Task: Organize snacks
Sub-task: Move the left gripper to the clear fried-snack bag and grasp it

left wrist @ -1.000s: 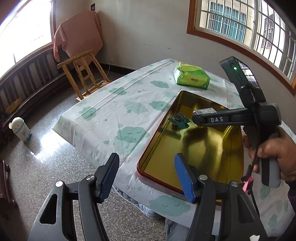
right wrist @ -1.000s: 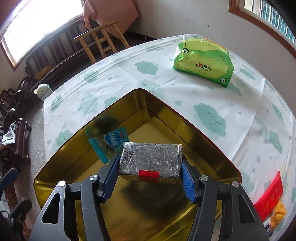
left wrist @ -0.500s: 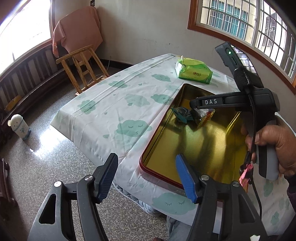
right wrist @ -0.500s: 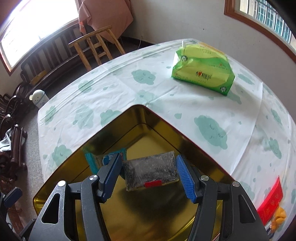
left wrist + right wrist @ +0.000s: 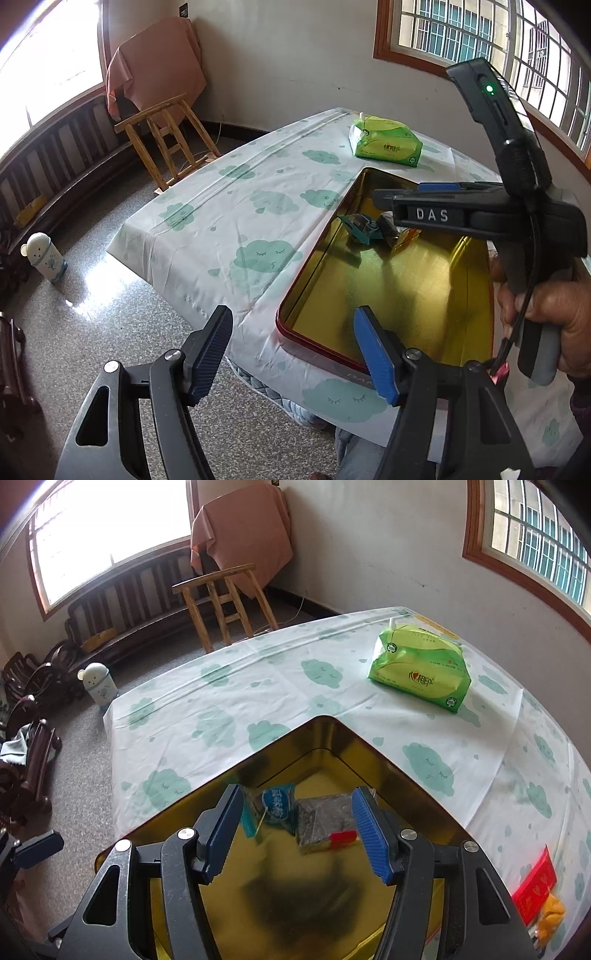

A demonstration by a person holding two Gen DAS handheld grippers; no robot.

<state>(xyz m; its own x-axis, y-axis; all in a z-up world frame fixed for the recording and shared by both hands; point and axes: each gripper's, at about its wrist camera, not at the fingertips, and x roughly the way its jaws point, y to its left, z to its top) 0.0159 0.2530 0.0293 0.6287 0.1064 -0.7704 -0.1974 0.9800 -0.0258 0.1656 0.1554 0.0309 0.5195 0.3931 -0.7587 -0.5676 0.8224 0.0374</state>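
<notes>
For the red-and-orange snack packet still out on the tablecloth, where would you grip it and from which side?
Only part of the red-and-orange packet shows at the frame edge, lying flat on the tablecloth, right of the gold tin. Probably come from above and pinch across its narrow width at the red end; the open right gripper is nearest.

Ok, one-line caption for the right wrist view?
Right gripper open above the gold tin, dark snack bar and blue packet lying inside.
</notes>
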